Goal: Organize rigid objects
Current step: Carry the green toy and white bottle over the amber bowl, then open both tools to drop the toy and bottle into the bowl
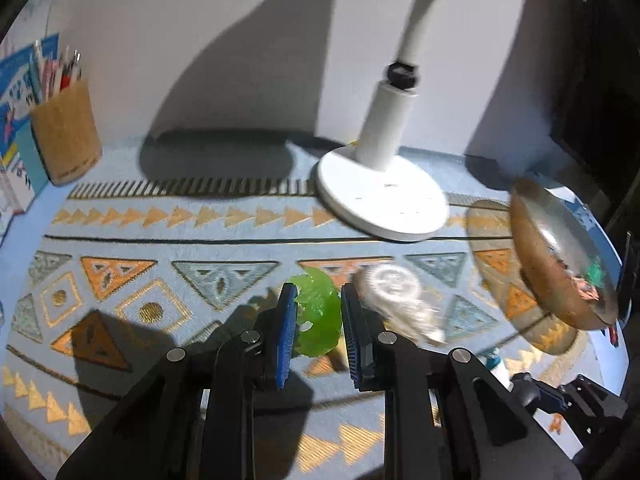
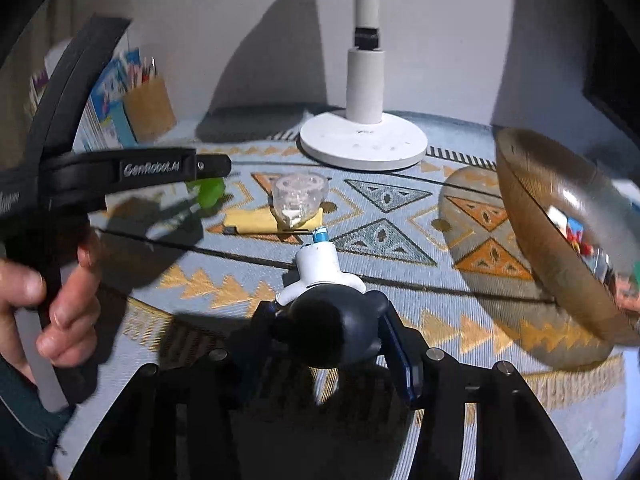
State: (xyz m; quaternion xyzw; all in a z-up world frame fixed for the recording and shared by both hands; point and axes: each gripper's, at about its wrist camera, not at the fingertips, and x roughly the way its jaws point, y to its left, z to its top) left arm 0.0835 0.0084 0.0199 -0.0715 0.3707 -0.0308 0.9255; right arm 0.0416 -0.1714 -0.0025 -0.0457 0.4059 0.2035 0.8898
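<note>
My left gripper (image 1: 317, 316) is shut on a green translucent gear-like toy (image 1: 317, 316), held just above the patterned cloth; the toy also shows in the right wrist view (image 2: 210, 194). A clear plastic toy (image 1: 394, 300) lies on the cloth right beside it, resting on a yellow flat piece (image 2: 252, 220) in the right wrist view (image 2: 298, 198). My right gripper (image 2: 332, 320) is shut on a dark blue and white toy (image 2: 324, 292) with a blue tip. A brown transparent bowl (image 2: 560, 232) with small colourful items sits tilted at the right, also in the left wrist view (image 1: 560, 256).
A white lamp base (image 1: 380, 200) stands behind the toys near the wall. A cork pen holder (image 1: 66, 132) with pens and blue books (image 1: 16, 128) are at the far left. The left gripper's body and the hand holding it (image 2: 60, 300) fill the right wrist view's left side.
</note>
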